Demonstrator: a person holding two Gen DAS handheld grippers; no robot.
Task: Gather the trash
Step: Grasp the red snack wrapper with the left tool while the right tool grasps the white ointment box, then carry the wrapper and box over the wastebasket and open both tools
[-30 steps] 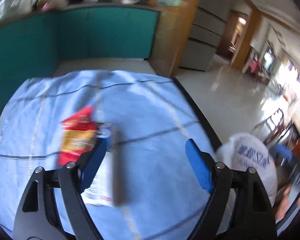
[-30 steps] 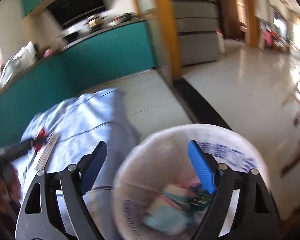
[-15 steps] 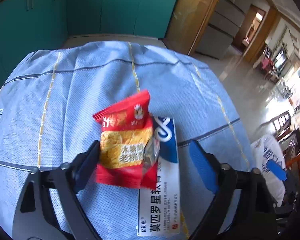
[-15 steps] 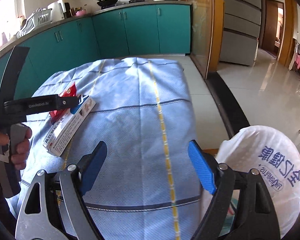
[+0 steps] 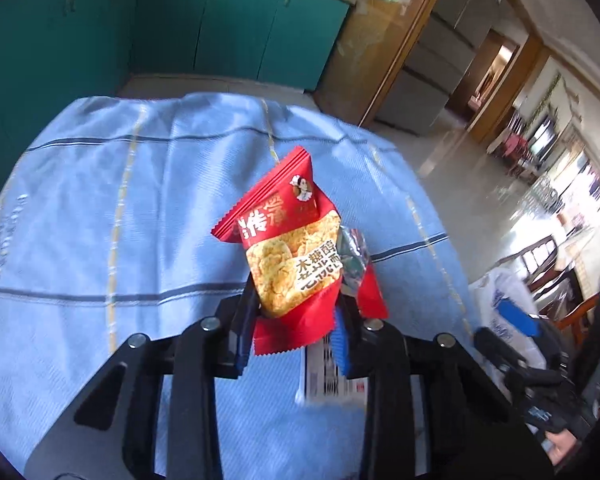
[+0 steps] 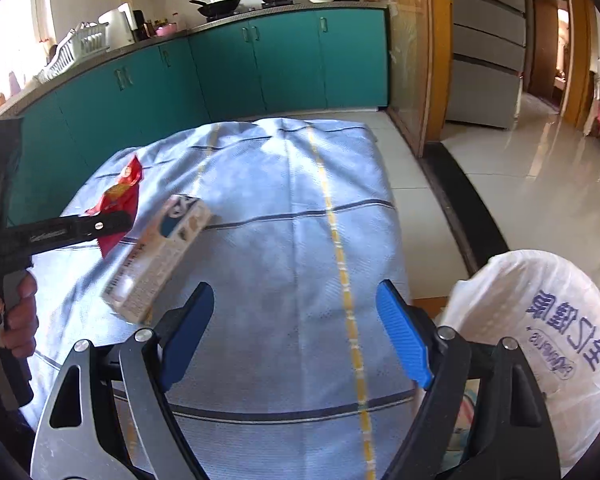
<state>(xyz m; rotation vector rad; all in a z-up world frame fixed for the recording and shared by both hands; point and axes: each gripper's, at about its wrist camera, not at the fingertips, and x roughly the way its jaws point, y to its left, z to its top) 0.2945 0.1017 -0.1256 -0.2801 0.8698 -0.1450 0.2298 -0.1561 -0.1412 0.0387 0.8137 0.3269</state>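
— While those left gripper (image 5: 296, 332) jaws are closing on the red snack wrapper (image 5: 288, 248), what's under them?
— A blue checked cloth (image 6: 284, 240) over the surface, teal cabinets (image 6: 260, 64) beyond. The long carton (image 6: 160, 256) lies just beside the jaws.
— And the right gripper (image 6: 296, 336)?
— Jaws wide apart, nothing between them. The white trash bag (image 6: 540, 328) sits right of them, its inside mostly hidden.

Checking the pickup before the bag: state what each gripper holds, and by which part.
The left gripper is closing on the red snack packet, pinched at its lower end. The right gripper is open and holds nothing.
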